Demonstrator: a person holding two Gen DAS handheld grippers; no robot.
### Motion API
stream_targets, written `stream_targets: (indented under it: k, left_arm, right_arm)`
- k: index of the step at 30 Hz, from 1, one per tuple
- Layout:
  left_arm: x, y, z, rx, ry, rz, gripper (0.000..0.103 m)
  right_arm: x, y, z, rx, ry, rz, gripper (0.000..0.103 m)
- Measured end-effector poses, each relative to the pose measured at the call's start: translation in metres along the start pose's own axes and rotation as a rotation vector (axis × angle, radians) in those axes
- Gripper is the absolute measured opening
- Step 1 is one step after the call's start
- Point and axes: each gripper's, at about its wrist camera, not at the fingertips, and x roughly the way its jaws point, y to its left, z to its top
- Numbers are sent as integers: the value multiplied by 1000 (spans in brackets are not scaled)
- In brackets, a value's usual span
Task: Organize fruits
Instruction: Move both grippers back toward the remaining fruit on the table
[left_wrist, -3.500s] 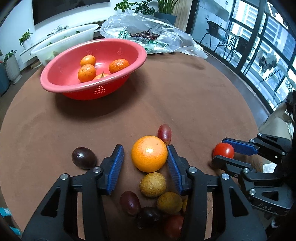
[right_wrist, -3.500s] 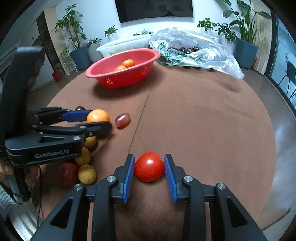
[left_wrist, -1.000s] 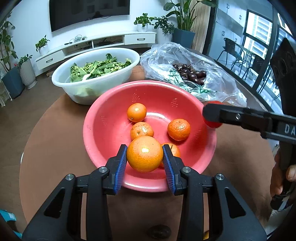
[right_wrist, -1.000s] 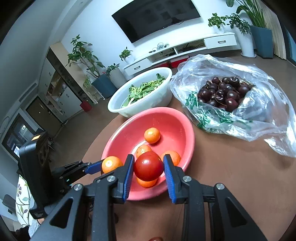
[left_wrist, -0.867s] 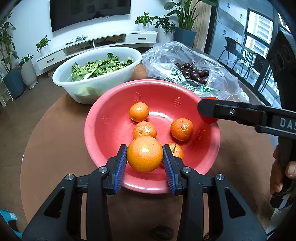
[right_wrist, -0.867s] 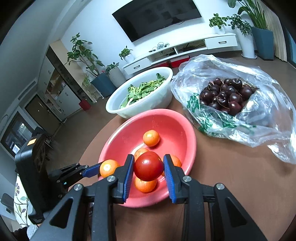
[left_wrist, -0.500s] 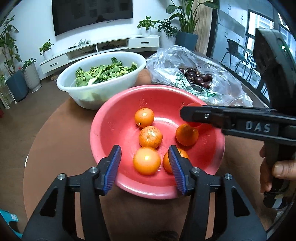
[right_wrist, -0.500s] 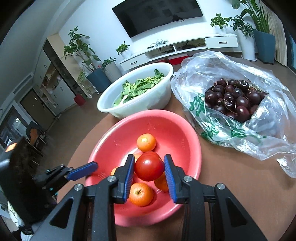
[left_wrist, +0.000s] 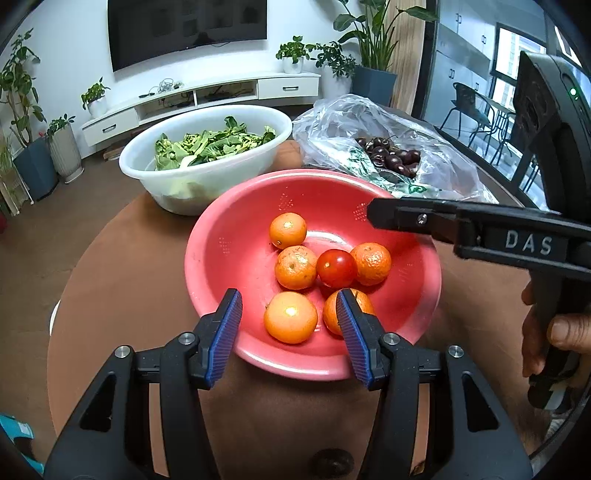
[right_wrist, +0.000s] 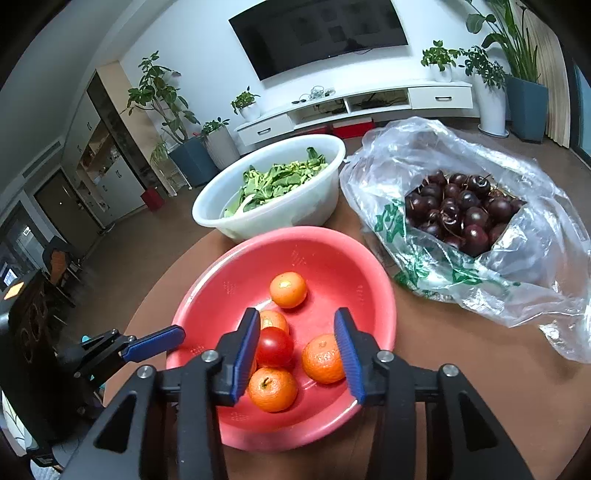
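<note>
Both grippers' fingers spread, right's widening, empty over red bowl (left_wrist: 221, 251); cherries bag (right_wrist: 461, 221) beside.

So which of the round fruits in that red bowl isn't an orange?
The tomato: glossy, smooth and deep red, lying in the red bowl between two of the oranges, which are orange with dimpled skin.

Round brown table (right_wrist: 461, 376): bears red colander bowl (right_wrist: 332, 258) at frame centre, white basin of greens (right_wrist: 295, 214) behind it, plastic bag of cherries (right_wrist: 443, 266) right.
</note>
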Motion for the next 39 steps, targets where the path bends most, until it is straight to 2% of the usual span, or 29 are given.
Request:
stream_targets:
  k: [9,20,28,34,39]
  left_arm:
    - [-25,1,-12,-33,-23,-12,51]
    - [-72,-2,-60,-80,-27,-25,51]
    - [-87,-2,-102,-118,10,-24,51]
    - [-88,-2,-118,-122,28,-17,51]
    - [-86,-6,-119,-105,30,-14,51]
  right_arm:
    - [-41,6,-24,-26,-29,0,45]
    - [-100,19,-99,-107,-10,-49,45]
    - [-82,31,-141,-153,76,-93,45]
    - [-63,37,-149,-187,111,-128,45]
    - [-53,37,-150,-186,127,-145,44]
